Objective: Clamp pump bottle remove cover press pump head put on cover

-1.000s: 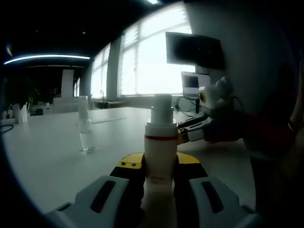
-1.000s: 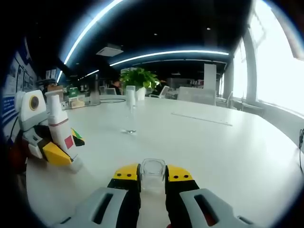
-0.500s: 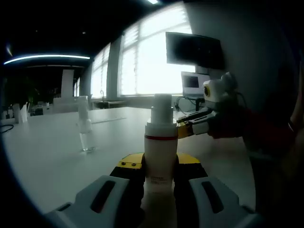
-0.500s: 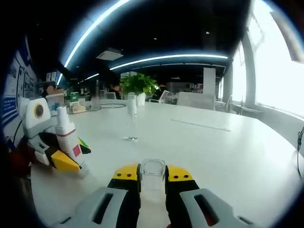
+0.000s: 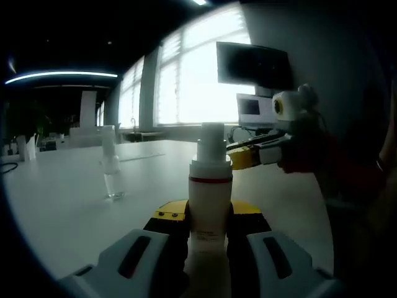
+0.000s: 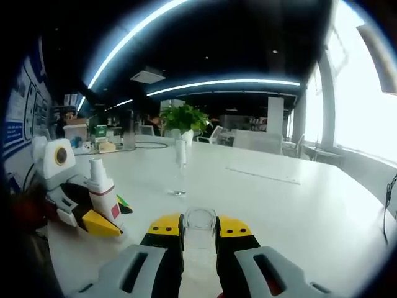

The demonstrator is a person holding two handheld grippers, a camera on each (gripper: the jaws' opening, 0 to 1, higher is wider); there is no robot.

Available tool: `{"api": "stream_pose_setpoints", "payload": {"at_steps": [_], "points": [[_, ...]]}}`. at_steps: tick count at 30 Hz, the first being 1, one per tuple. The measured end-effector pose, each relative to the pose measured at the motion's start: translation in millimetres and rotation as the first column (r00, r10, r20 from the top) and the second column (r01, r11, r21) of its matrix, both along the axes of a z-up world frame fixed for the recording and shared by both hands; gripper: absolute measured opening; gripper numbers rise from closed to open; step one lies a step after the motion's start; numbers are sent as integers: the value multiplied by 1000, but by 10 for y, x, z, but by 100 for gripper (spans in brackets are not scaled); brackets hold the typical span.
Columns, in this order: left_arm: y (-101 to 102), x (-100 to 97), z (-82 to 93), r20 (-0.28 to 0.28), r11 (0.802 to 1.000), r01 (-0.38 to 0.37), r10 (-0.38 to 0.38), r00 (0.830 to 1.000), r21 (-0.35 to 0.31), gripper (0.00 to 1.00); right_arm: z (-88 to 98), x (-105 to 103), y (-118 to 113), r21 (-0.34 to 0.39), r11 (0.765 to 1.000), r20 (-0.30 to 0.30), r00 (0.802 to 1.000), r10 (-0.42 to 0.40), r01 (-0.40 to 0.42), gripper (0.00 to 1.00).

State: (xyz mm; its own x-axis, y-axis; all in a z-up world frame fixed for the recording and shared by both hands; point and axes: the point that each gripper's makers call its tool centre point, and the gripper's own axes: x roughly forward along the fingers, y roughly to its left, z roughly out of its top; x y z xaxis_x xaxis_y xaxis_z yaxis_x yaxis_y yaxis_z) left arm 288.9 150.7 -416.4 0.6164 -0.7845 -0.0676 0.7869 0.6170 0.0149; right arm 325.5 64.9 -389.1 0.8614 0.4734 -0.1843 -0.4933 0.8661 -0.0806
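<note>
A white pump bottle with a red band stands upright between the yellow-tipped jaws of my left gripper, which is shut on it; its pump head is bare. In the right gripper view the same bottle shows at the left, held in the left gripper. My right gripper is shut on the clear cover. In the left gripper view the right gripper hovers to the right of the pump head, at about its height.
A second clear bottle stands on the white table, also seen as the clear bottle ahead of the right gripper. A monitor and a laptop are at the back right. A potted plant stands far off.
The right gripper, still holding the cover, has risen from table level to about the height of the pump head. The left gripper and bottle have stayed still.
</note>
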Motion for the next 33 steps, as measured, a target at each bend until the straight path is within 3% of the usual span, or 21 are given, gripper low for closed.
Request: {"api": "stream_pose_setpoints", "payload": {"at_steps": [14,33], "points": [[1,2,-1,0,1000,0,0,1000,0,14,386,-167,166,3,999,84,996,35,-35,15],[1,8,3,0,1000,-1,1,1000,0,14,704,-313,363,25,995,155,984,90,-95,15]]}}
